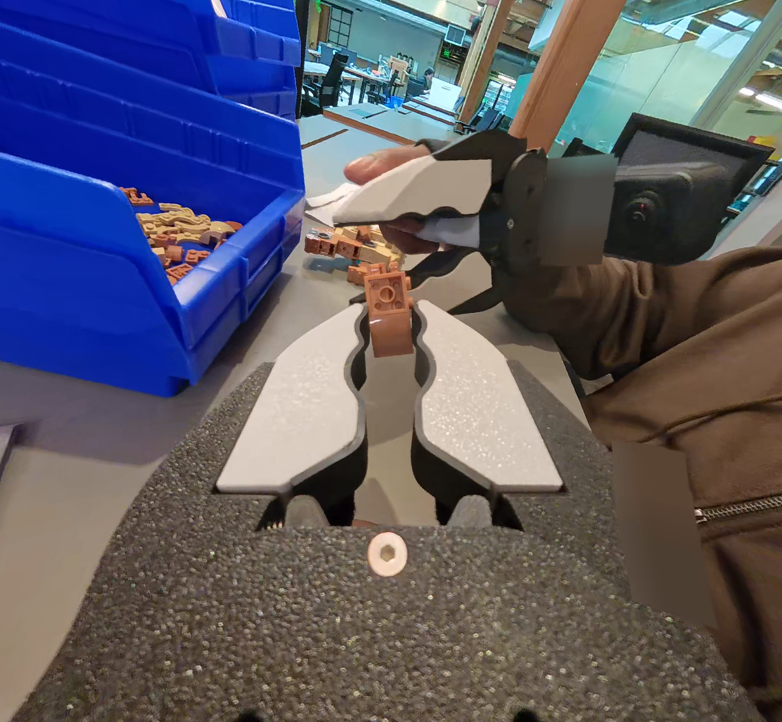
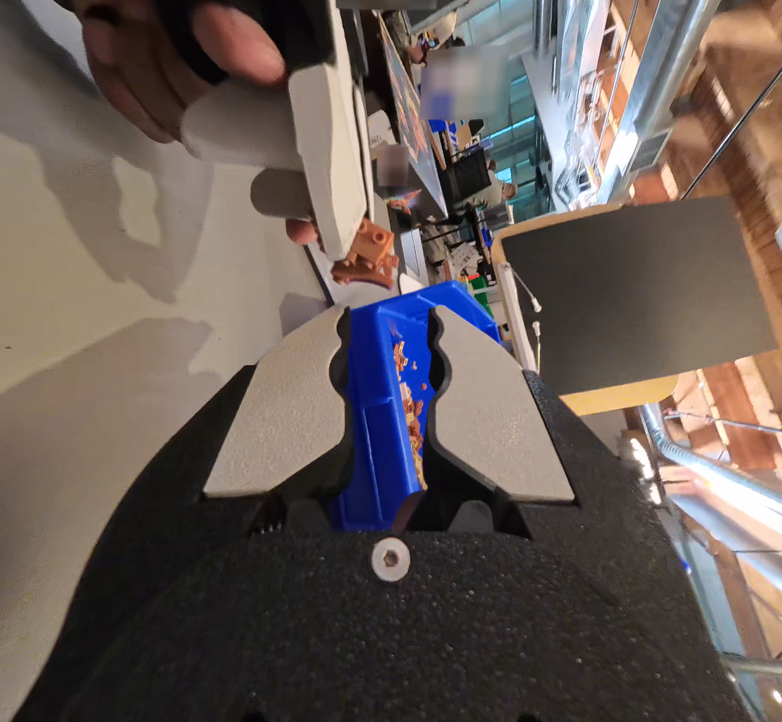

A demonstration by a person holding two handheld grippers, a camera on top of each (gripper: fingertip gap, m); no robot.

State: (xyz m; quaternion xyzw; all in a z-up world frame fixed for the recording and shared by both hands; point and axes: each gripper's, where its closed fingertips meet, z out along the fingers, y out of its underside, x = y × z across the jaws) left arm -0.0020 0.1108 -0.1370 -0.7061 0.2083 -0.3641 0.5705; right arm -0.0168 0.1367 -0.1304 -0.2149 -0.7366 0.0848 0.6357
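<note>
My left gripper (image 1: 391, 312) is shut on a brown brick piece (image 1: 388, 320), a square block with a curved part below it, held above the grey table (image 1: 296, 320). The right wrist view shows it (image 2: 368, 253) at the left gripper's fingertip, with a curved brown plate attached. My right gripper (image 2: 387, 320) is open and empty, turned on its side. In the left wrist view it (image 1: 351, 261) hovers just beyond the held piece, over a small heap of brown and tan bricks (image 1: 351, 244).
Stacked blue bins (image 1: 127, 109) stand at the left. The lowest bin (image 1: 237, 278) holds several tan and brown pieces (image 1: 182, 232) and also shows in the right wrist view (image 2: 381, 384). A person's brown sleeve (image 1: 634, 320) crosses the right side. Less than 4 cm separates the two grippers' tips.
</note>
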